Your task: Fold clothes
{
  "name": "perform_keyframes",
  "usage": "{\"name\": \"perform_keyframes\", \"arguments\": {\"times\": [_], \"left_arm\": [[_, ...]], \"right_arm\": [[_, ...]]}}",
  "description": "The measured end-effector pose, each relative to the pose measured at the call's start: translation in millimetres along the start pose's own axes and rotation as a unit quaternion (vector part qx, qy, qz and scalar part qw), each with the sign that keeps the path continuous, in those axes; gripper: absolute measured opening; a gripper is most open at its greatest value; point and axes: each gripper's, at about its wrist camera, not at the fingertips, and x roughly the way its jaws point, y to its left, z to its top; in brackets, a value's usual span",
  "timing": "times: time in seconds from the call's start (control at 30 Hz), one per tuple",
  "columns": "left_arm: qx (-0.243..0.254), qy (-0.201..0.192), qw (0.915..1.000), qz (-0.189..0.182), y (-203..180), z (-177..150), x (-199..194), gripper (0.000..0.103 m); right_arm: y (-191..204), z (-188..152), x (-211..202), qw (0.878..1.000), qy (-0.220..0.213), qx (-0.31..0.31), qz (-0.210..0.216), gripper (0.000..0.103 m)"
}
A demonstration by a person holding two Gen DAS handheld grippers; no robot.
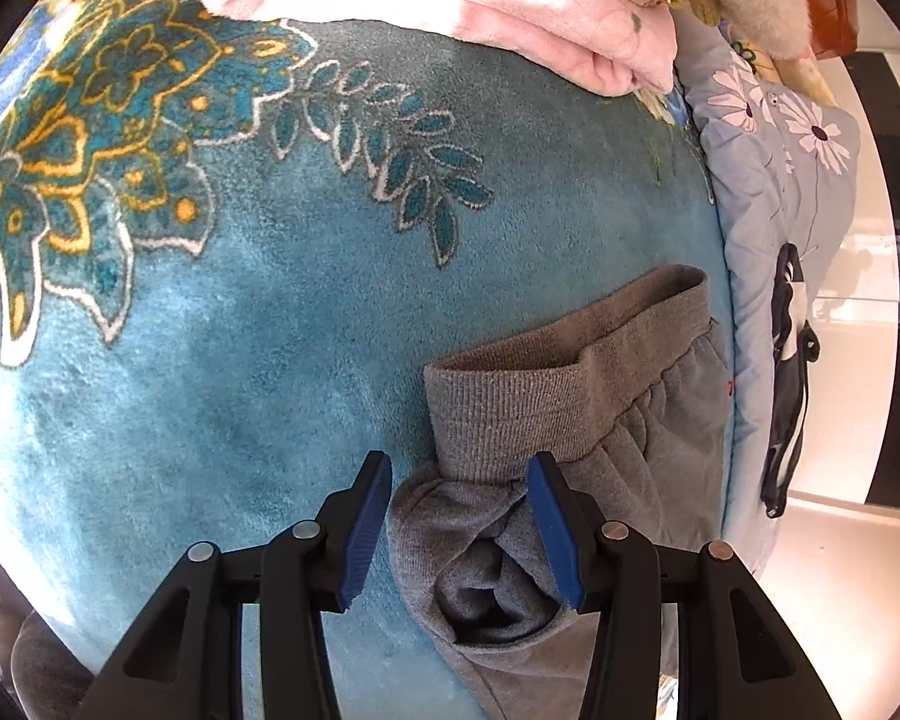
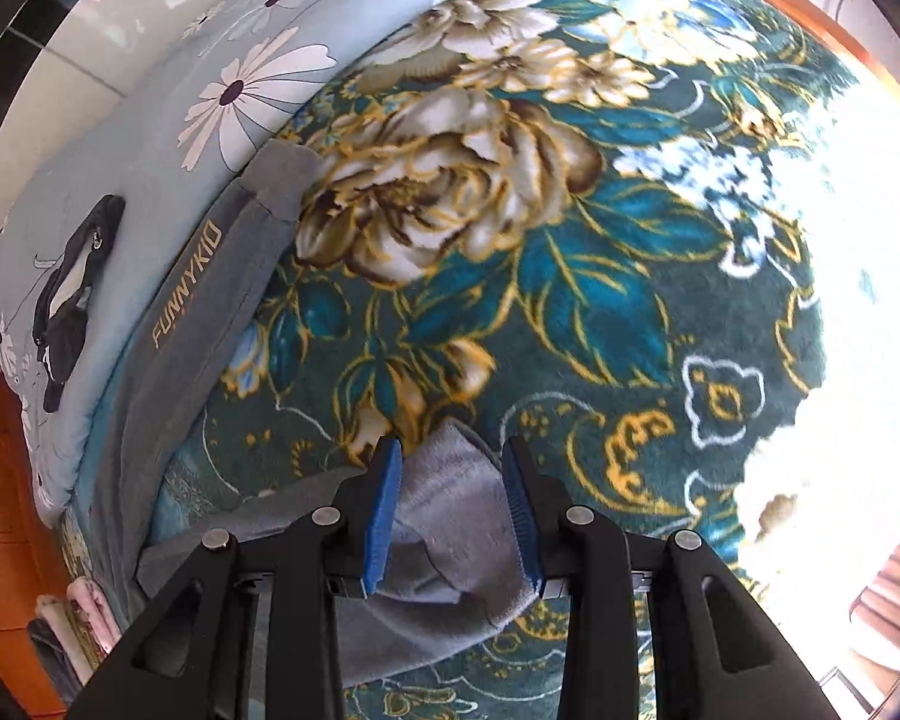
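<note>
Jaws parted, tilted down over grey trousers [image 1: 510,540]

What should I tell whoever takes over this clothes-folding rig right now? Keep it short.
Left gripper: jaws part open around bunched grey fabric near the ribbed waistband; a grip is not clear.
Right gripper: jaws part open, a grey fabric corner between them, apparently not pinched.
The grey trousers, printed FUNNYKID, lie along the edge of the teal floral blanket.
Done: trousers laid out long.
Left: grip both ends and fold.
</note>
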Motion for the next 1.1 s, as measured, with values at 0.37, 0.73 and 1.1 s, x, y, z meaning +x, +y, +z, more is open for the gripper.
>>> {"name": "perform_keyframes", "arguments": {"times": [0.37,0.73,1.1], "left_arm": [[0.023,0.0,0.9997,0.008,-5,1,9,0.027],[0.004,-0.001,1.0,0.008,4,-9,4,0.031],[-0.022,-0.061,0.9942,-0.085,-39,-18,-64,0.011]], "right_arm": [[-45,-88,36,0.987,0.071,0.127,0.063,0.036],[7,-79,50,0.989,0.053,0.096,0.098,0.003],[98,6,-3,0.962,-0.033,0.022,0.272,0.003]]}}
